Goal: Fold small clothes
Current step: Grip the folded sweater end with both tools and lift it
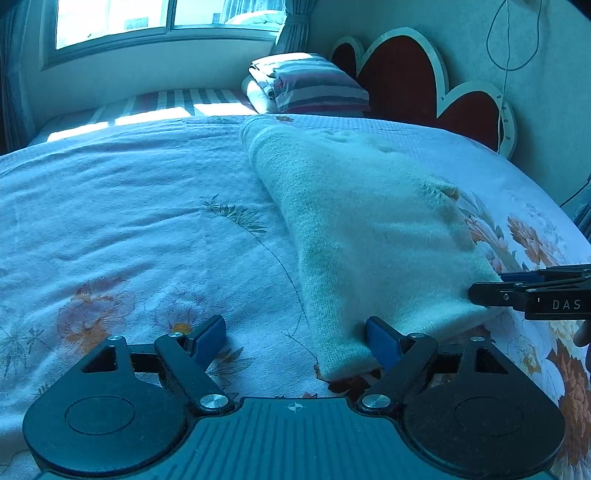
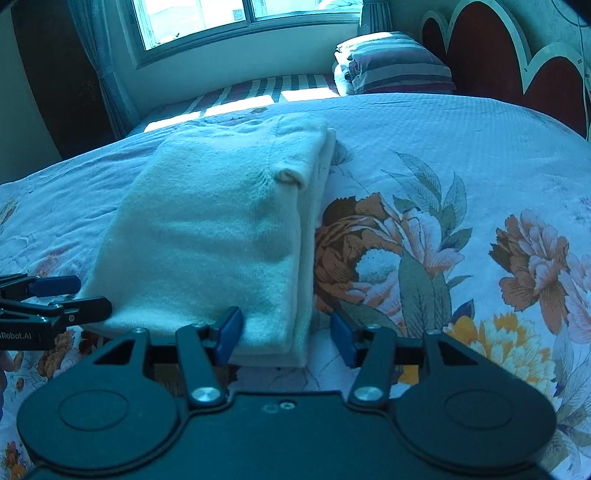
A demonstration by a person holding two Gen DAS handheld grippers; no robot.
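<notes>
A cream knitted garment [image 1: 354, 229] lies folded into a long strip on the floral bedspread [image 1: 129, 221]. It also shows in the right wrist view [image 2: 214, 236]. My left gripper [image 1: 295, 338] is open at the garment's near left corner, with its right finger against the near edge. My right gripper [image 2: 286, 334] is open, its two fingers standing either side of the garment's near right corner. The right gripper also shows in the left wrist view [image 1: 487, 288], beside the garment's right edge. The left gripper shows in the right wrist view [image 2: 88, 295].
Folded striped bedding [image 1: 314, 83] is stacked at the far side of the bed by the red heart-shaped headboard [image 1: 406, 74]. A window [image 1: 162, 18] is beyond the bed. The bedspread [image 2: 461, 240] stretches to the right of the garment.
</notes>
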